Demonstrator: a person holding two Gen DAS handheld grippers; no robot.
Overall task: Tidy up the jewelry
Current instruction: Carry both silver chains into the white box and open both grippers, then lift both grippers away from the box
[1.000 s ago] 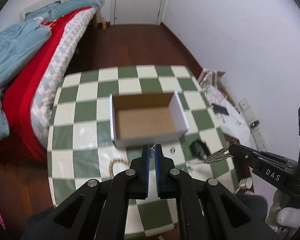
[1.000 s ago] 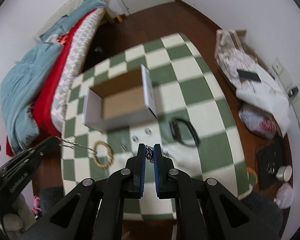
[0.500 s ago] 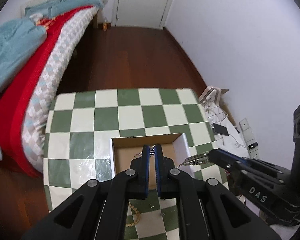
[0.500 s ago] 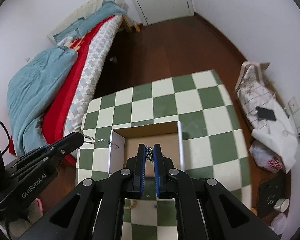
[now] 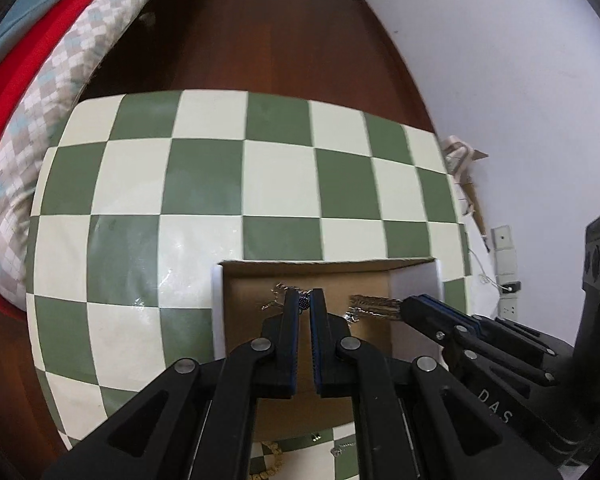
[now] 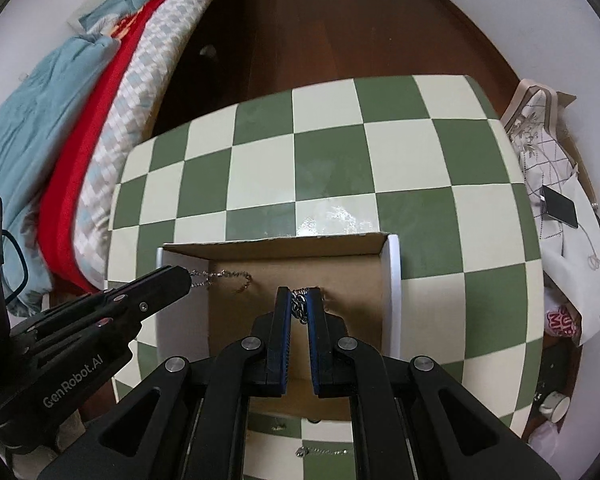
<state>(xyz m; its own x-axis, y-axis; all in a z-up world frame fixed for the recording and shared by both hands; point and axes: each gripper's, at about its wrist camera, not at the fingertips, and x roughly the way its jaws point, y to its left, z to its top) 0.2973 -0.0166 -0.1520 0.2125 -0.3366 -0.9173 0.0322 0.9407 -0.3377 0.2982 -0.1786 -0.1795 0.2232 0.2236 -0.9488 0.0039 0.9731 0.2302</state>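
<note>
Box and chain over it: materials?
Box: looks like cardboard, matte brown inside, white outside, raw edge on the far wall. Chain: seems metal, silvery links catching light, pinched by left gripper and right gripper.

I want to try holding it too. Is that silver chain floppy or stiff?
Probably floppy: the silver chain sags and kinks between the left hand-held gripper and right hand-held gripper. Likely light, since fingertip pinches hold it. It may tangle when dropped into the cardboard box.

Chain [image 6: 300, 304] and both grippers, now over box [image 6: 392, 280]
</note>
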